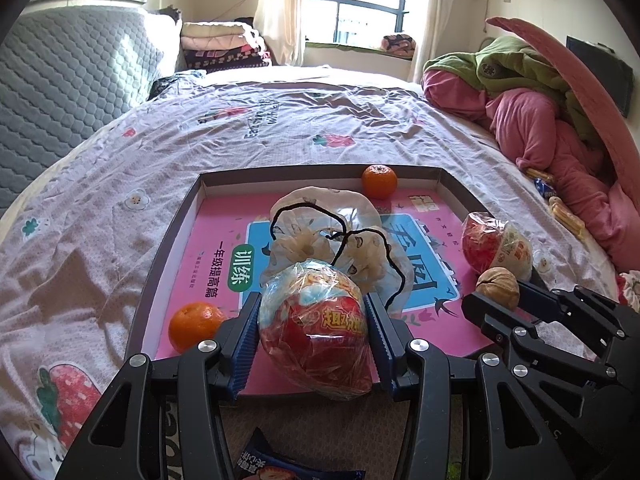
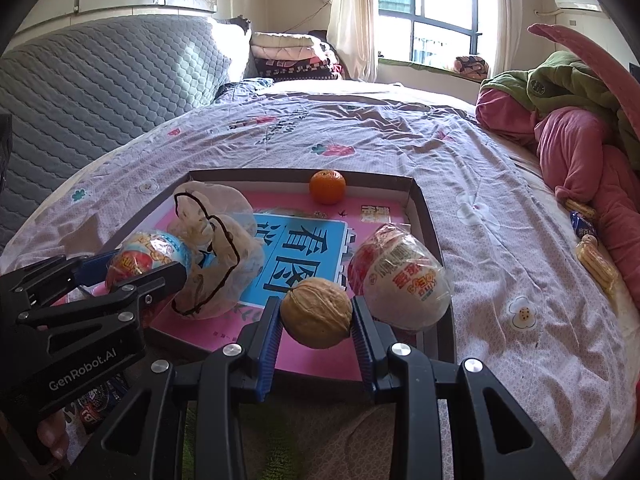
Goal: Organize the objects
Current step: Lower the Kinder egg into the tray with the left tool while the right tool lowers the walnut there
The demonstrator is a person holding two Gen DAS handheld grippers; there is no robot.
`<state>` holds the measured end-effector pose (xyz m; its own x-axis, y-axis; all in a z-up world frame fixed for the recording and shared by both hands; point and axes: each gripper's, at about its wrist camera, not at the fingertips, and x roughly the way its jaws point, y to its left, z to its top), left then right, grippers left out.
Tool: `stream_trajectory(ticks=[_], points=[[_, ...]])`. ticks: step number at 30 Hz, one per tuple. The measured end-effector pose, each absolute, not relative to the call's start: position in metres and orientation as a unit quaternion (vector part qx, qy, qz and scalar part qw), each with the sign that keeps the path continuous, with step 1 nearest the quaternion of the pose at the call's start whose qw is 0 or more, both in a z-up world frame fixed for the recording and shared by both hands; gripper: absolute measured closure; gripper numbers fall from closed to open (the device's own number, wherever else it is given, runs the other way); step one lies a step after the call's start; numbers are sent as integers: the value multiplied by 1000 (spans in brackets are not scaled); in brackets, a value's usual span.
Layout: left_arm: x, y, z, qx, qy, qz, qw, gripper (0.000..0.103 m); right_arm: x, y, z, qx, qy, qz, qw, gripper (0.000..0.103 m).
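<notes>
Objects for sorting are gathered in and around a shallow cardboard tray (image 1: 188, 216) that lies on the bed (image 1: 120, 168), its floor covered by a pink and blue printed sheet. Already inside the tray are seen one orange (image 1: 379, 181) against the far wall, a second orange (image 1: 194, 325) at the near left corner, a crumpled clear bag with black cord (image 1: 320, 224) in the middle, and a wrapped egg-shaped snack (image 2: 400, 276) at the right side. Two pieces are held over the tray's near edge and are not yet set down: a second wrapped egg snack (image 1: 314, 328) is pinched between the blue pads of the left gripper (image 1: 312, 332), and a walnut (image 2: 316, 312) is clamped between the pads of the right gripper (image 2: 316, 320). Both grippers are pitched forward and downward toward the tray, side by side, the left one near the tray's middle and the right one just beside the wrapped snack at the right. Whether either held piece touches the tray floor cannot be told. The task is judged to be well under way, with placing of these two pieces as the step in hand. Some things lie outside the tray: a blue wrapped sweet (image 2: 580, 226) and pale wafer-like snacks (image 2: 596, 264) far right beside the pink bedding (image 2: 580, 152), and a snack packet (image 1: 280, 464) near the lower edge of the left view.
</notes>
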<state>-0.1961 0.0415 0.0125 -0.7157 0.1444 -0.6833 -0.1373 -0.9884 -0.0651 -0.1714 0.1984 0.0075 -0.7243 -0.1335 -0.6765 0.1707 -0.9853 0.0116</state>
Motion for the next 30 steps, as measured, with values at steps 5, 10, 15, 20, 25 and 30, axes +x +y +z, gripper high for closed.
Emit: stream_trajectory(ticks=[5, 10, 15, 20, 25, 30], points=[[-198, 43, 11, -369, -1, 927, 72, 52, -174, 199, 3, 370, 24, -925, 81, 68], [-197, 45, 11, -367, 7, 928, 69, 52, -175, 200, 1, 374, 21, -924, 79, 68], [-197, 46, 11, -368, 7, 927, 70, 52, -176, 202, -1, 377, 19, -923, 76, 68], [-199, 47, 10, -370, 7, 926, 68, 52, -178, 202, -1, 378, 19, -923, 72, 68], [-202, 50, 6, -372, 14, 926, 61, 52, -180, 201, -2, 379, 19, -922, 70, 68], [-204, 52, 4, -374, 18, 925, 59, 51, -180, 201, -3, 379, 19, -922, 70, 68]])
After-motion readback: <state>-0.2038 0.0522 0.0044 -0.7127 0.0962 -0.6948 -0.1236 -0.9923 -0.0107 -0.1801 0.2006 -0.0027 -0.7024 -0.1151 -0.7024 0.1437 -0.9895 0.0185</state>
